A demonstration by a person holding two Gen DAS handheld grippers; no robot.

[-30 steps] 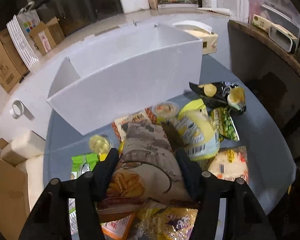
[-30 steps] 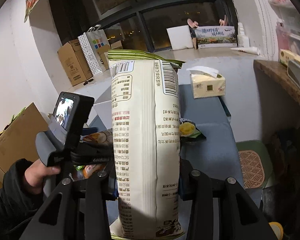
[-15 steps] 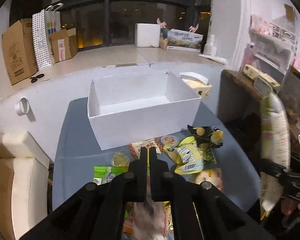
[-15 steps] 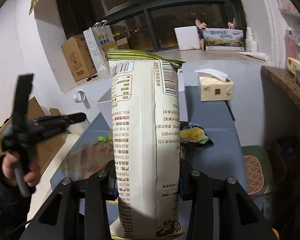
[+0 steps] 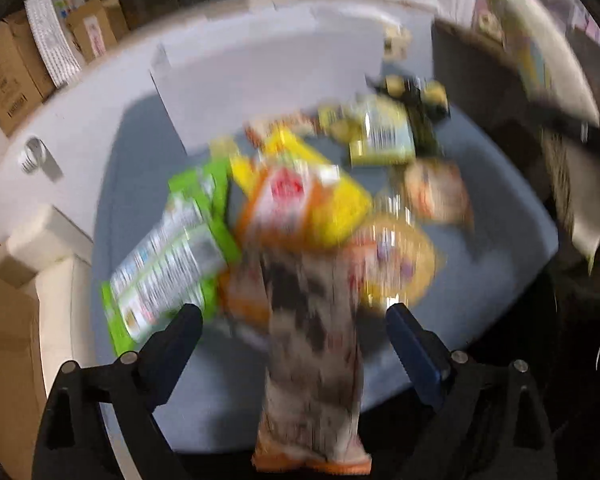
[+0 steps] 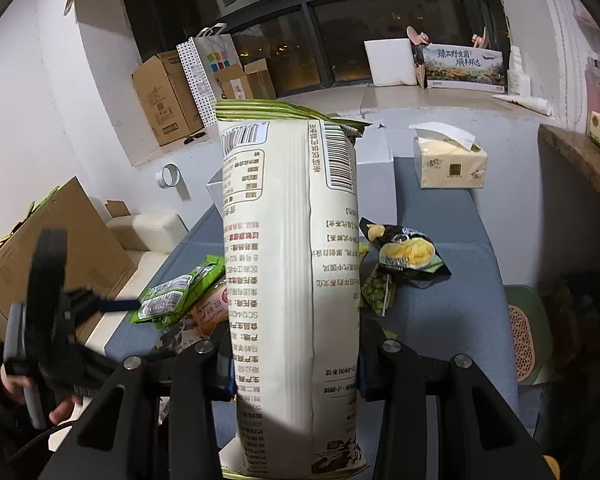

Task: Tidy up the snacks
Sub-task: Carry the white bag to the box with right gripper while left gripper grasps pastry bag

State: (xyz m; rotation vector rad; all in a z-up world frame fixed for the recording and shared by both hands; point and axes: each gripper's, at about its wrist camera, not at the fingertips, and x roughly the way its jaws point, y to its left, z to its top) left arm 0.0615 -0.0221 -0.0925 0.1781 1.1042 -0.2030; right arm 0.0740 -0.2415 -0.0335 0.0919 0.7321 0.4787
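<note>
Between your right tongs [image 6: 296, 364] a tall cream snack bag [image 6: 290, 264] stands clamped upright, while your left tongs [image 5: 296, 336] have just been opening and gape wide around a blurred brown-patterned packet [image 5: 311, 360] that their pads do not touch. Beyond them most snacks lie loose on the desk [image 5: 507, 248]: a green packet [image 5: 172, 256], an orange-and-yellow one [image 5: 300, 204], a dark chip bag [image 6: 407, 256]. Farther back the white box [image 5: 268, 80] looks empty, so the sorting seems barely begun.
</note>
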